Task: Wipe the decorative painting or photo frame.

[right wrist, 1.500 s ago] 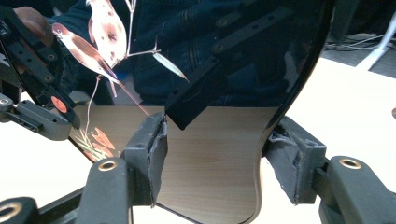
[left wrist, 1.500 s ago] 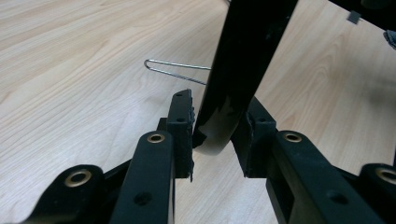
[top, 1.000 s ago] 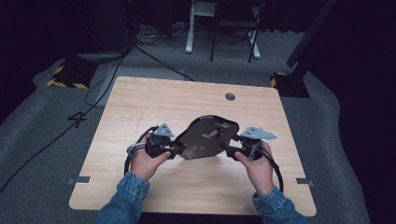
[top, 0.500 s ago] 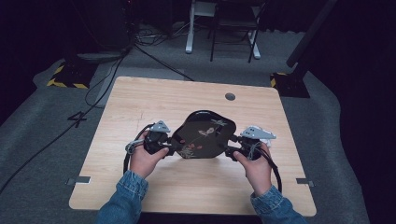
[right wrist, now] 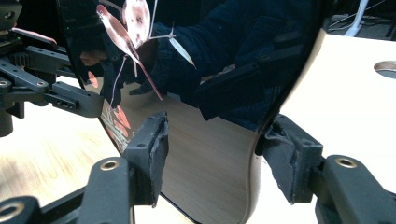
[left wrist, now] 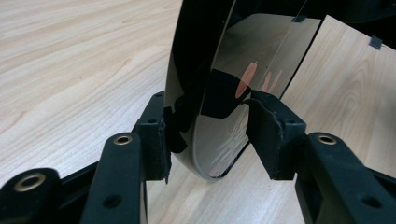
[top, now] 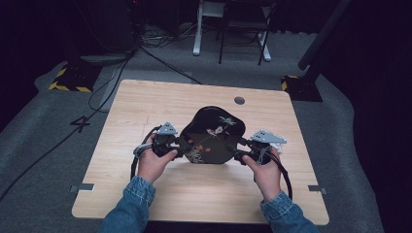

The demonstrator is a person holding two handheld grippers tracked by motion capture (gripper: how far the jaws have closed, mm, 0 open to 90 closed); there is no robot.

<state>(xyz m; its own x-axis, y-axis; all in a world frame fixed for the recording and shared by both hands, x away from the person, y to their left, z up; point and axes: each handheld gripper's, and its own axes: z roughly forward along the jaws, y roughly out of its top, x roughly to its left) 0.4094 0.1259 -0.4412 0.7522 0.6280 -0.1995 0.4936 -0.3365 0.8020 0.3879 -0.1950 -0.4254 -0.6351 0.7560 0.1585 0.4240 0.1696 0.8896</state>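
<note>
Tray (top: 211,136), unlabelled, sits between both gaping tongs, left (left wrist: 212,133) just opening, right (right wrist: 212,154) unclamped

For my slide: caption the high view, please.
Person's two grippers flank a black lacquer tray on a wooden table.

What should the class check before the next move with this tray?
1. Tray well inside the table edges: ok.
2. Left gripper at the tray's rim: ok, the rim is between its jaws.
3. Left gripper holds firmly: not ok; its jaws have just been opening, and one pad stands off the tray.
4. Right gripper holds firmly: cannot tell; the rim is between its jaws.
5. Tray flat on the table: cannot tell.
</note>
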